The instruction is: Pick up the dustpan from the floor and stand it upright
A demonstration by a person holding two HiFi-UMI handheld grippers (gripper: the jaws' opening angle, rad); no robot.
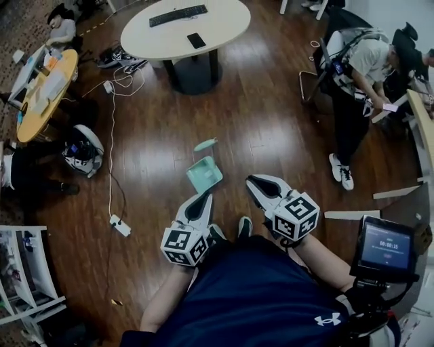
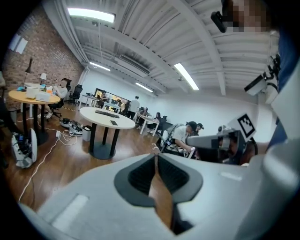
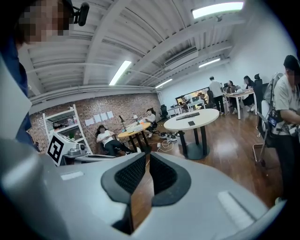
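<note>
**Dustpan point(image 1: 204, 174) on the open floor, both claws shut and empty**

The mint-green dustpan rests on the wooden floor point(image 1: 271, 115), out in the open stretch between the foot of the oval white table point(image 1: 230, 20) and the feet of the person holding the grippers. Its pan faces up toward the head camera. A slim piece of the same green point(image 1: 205, 144) shows just beyond it on the table side. Whether that is the end of its handle, and whether the pan stands upright or lies flat, I cannot tell from above.

The left gripper point(image 1: 205, 197) is held above the floor just on the near side of the dustpan, apart from it. Its own view shows the two dark pads pressed together at the tips point(image 2: 155, 155), with only bare floor showing through the slit lower down. The right gripper point(image 1: 251, 179) is held to the right of the pan, also clear of it. Its pads likewise meet at the tips point(image 3: 146, 154) with nothing pinched between them.

On the oval table, a black keyboard point(image 1: 178, 15) lies along the far edge and a dark phone point(image 1: 196, 40) nearer the front edge. A white cable point(image 1: 112, 135) runs down the left part of the floor to a power strip point(image 1: 120, 225). A yellow round table point(image 1: 41, 101) stands at the left edge of the floor, and a standing person point(image 1: 359, 81) bends over at the right.
</note>
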